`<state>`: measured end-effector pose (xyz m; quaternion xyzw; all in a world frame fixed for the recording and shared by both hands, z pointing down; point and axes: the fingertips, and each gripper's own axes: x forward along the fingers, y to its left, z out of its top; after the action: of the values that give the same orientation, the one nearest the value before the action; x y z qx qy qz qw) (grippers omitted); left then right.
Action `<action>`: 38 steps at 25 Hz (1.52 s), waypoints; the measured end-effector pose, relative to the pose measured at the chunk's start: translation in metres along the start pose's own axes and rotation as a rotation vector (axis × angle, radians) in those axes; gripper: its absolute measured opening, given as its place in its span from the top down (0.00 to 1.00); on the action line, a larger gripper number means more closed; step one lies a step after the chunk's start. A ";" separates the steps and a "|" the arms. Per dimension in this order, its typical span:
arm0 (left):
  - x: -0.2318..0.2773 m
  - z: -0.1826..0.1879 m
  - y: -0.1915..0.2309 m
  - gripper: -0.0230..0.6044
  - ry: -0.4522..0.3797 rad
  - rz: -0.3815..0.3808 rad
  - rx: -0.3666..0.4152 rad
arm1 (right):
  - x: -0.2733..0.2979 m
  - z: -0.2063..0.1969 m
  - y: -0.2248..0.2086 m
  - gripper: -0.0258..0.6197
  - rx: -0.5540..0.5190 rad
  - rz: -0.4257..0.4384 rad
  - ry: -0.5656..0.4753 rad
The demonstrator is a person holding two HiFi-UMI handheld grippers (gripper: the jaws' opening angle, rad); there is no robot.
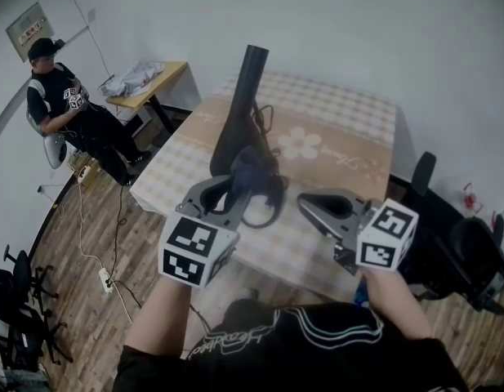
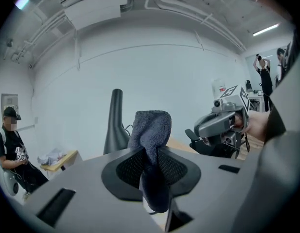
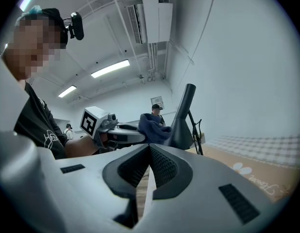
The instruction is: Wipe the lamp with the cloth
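Left tongs (image 2: 152, 171) sit closest, clamped on the dark cloth (image 2: 150, 130); right tongs (image 3: 149, 166) are pressed together, empty. Just beyond the cloth, the black lamp (image 1: 239, 104) stands on the surface (image 1: 341, 129). Unsteadied, that tall lamp could tip under a hard sideways wipe.

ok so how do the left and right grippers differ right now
The left gripper is clamped on a dark blue cloth; the right gripper has its jaws together with nothing between them. In the head view, the left gripper sits close by the black lamp, while the right gripper hangs apart from it, off to the lamp's right. Both point forward over the table.
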<state>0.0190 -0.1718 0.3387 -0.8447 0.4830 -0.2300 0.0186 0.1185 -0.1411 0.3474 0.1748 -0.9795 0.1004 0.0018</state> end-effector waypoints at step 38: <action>0.061 0.185 0.155 0.86 -0.515 -0.214 0.407 | 0.052 0.043 -0.035 0.94 -0.045 -0.626 -0.050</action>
<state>-0.0047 -0.3395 0.1563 -0.8999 0.3152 -0.1015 0.2838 0.0834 -0.1998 0.3142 0.4701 -0.8799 0.0687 0.0122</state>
